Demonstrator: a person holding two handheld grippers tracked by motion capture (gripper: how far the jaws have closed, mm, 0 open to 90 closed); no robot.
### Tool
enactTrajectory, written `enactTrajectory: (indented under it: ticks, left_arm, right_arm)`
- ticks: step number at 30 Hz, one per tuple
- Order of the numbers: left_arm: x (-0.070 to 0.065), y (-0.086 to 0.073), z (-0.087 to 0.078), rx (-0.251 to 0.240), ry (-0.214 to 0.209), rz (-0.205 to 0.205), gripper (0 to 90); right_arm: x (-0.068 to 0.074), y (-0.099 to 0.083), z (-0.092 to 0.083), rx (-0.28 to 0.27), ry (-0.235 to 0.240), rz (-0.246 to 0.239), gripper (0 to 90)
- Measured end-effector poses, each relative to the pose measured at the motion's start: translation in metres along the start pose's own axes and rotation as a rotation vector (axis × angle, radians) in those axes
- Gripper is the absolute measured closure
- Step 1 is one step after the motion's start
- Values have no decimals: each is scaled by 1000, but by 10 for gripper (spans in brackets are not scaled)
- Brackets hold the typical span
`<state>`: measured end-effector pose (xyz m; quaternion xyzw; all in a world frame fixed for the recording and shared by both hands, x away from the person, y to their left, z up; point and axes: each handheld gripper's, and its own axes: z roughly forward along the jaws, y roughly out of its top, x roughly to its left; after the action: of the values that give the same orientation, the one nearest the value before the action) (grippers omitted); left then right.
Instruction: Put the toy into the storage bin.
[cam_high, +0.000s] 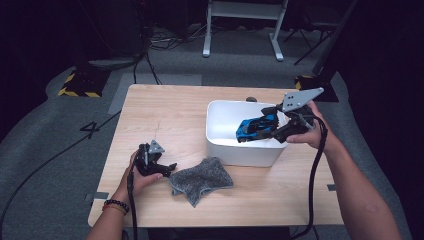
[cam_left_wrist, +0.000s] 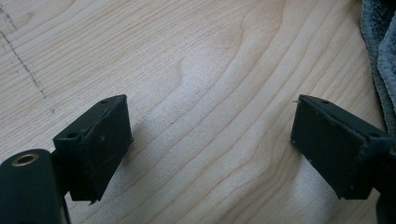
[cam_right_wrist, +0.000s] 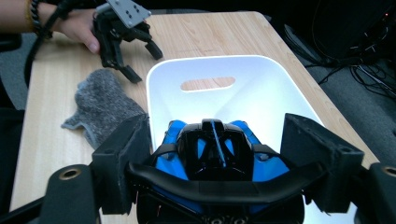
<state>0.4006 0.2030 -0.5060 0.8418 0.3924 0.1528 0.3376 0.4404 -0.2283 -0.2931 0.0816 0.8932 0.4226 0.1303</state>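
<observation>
A blue and black toy car (cam_high: 255, 127) (cam_right_wrist: 215, 149) hangs over the open white bin (cam_high: 240, 152) (cam_right_wrist: 261, 93), held by its sides. My right gripper (cam_high: 268, 125) (cam_right_wrist: 219, 156) is shut on it, one pad on each flank. At the front left my left gripper (cam_high: 167, 169) (cam_left_wrist: 210, 140) rests low over the wooden table (cam_left_wrist: 201, 60) with its jaws wide apart and nothing between them. It also appears beyond the bin in the right gripper view (cam_right_wrist: 140, 60). A grey cloth (cam_high: 202, 177) (cam_left_wrist: 380, 51) (cam_right_wrist: 100, 107) lies crumpled just right of it.
The bin stands at the table's right half, with a handle slot (cam_right_wrist: 208, 84) in its far wall and nothing lying on its floor. Bare tabletop (cam_high: 160, 110) stretches behind the left gripper. Cables trail from both grippers off the front edge.
</observation>
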Motion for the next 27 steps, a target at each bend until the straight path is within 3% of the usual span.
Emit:
enactTrajectory:
  ticks: [5,14,21,27]
  left_arm:
    - [0,0,0,0,0,0,126]
    - [0,0,0,0,0,0,127]
    - [0,0,0,0,0,0,127]
    - [0,0,0,0,0,1,127]
  right_arm:
    - [-6,-3,8,5,9,11,250]
    - [-12,-9,31,51,31,13,250]
    - [-14,-12,52,117,46,8,249]
    - [-18,-16,66,135,62,17,250]
